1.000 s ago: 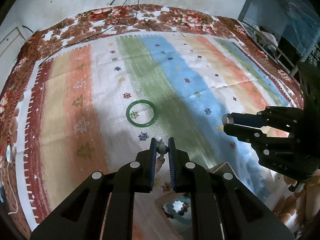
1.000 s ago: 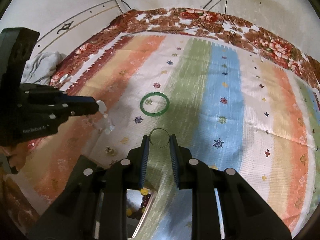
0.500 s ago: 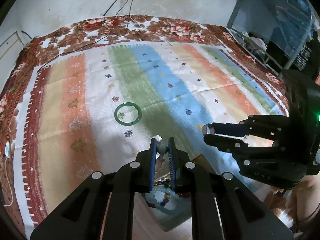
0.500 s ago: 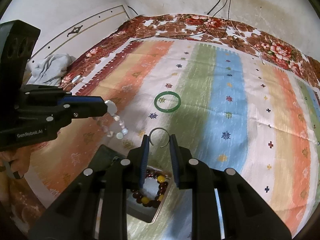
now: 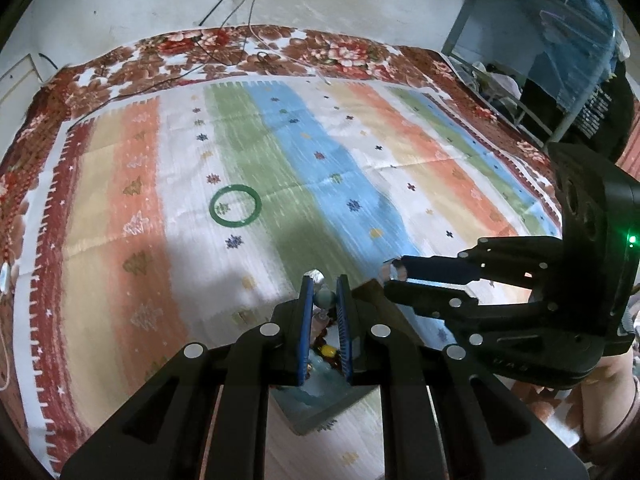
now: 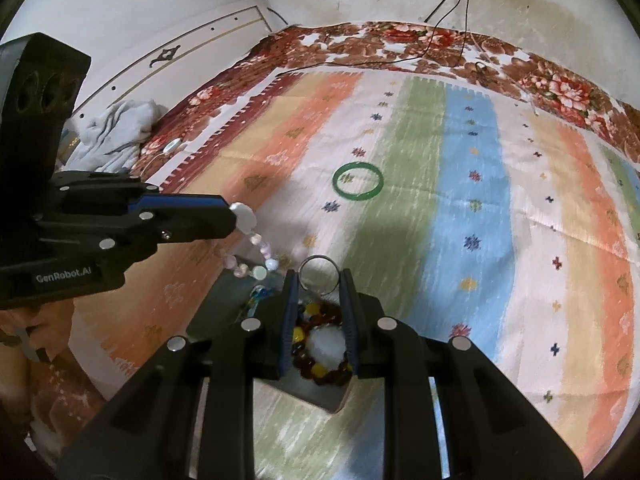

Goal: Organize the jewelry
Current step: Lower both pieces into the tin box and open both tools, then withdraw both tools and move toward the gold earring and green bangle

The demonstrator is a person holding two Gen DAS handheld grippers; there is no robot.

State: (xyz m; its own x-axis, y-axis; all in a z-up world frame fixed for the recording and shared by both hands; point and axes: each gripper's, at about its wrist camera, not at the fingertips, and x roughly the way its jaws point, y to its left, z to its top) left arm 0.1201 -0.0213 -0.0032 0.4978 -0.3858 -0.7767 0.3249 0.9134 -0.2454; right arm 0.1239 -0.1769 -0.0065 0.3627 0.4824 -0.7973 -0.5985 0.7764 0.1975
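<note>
My left gripper (image 5: 323, 292) is shut on a pale bead bracelet (image 5: 323, 299); in the right wrist view its strand of beads (image 6: 258, 254) hangs from the left gripper (image 6: 240, 212) over a grey jewelry box (image 6: 224, 312). My right gripper (image 6: 319, 280) is shut on a thin silver ring bangle (image 6: 319, 270), held above the box, where a brown and yellow bead bracelet (image 6: 320, 364) lies. The right gripper also shows in the left wrist view (image 5: 394, 278). A green bangle (image 5: 235, 210) lies on the striped cloth farther off, also seen in the right wrist view (image 6: 358, 186).
The striped cloth (image 5: 400, 152) covers a bed with a floral cover (image 5: 280, 48). Cables (image 5: 224, 4) run down the wall. A metal rack (image 5: 532, 60) stands at the right. A bundle of grey cloth (image 6: 120, 128) lies at the bed's left edge.
Both grippers have pulled back toward me with their jewelry, so the box and its bead bracelet have come into view under them. The green bangle now lies farther away.
</note>
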